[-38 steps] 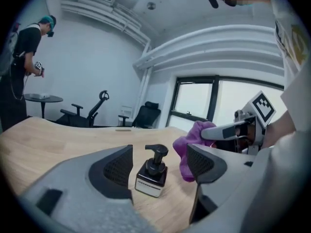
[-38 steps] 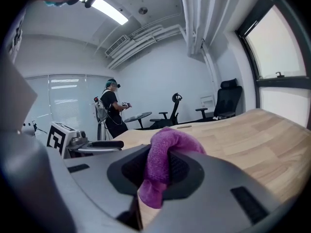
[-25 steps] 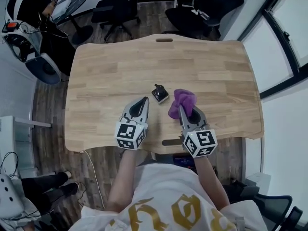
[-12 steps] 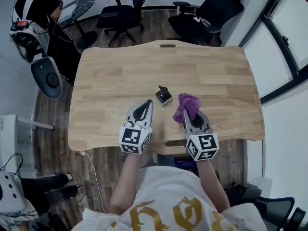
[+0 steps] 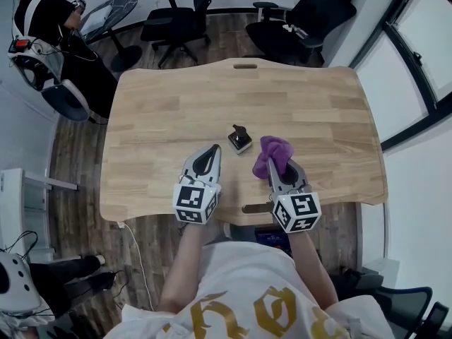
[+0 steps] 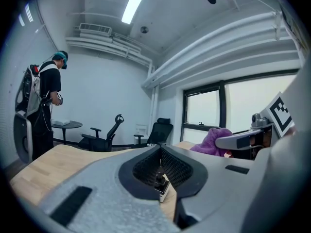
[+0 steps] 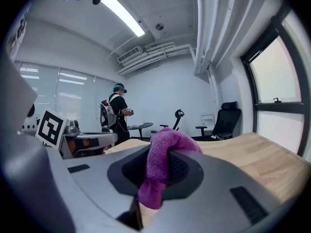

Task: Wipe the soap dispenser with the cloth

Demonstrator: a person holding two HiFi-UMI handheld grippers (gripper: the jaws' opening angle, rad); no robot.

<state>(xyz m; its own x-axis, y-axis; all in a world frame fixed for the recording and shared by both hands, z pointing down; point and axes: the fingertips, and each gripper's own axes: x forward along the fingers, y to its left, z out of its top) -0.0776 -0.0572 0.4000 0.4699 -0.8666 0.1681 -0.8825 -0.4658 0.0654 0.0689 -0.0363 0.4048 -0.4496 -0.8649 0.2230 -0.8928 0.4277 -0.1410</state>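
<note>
Your right tongs (image 5: 270, 162) are clamped on the purple cloth (image 5: 272, 149). It bunches up over their tips and trails a tail down between the jaws. That grip, I judge, puts a soft wad out front, ready to rub with.

Your left tongs (image 5: 214, 149) are pressed fully together with nothing in them. The soap dispenser (image 5: 240, 139) stands upright on the worktop (image 5: 176, 104), just ahead of the two pairs of tips and between them, touching neither. From the left gripper view it shows through the gap right behind the closed tips, so you are lined up on it. If you mean to steady it while wiping, the left jaws would have to part first. The wipe itself looks not yet begun.

The worktop is pale jointed wood with a cable slot at its far edge. Beyond it stand dark office chairs (image 5: 173, 16) on a wood-look floor (image 5: 78, 161). Far off on your left tongs' side, a person (image 5: 42, 13) stands by a small round table (image 5: 106, 9). Tall windows (image 5: 417, 62) run along your right tongs' side.
</note>
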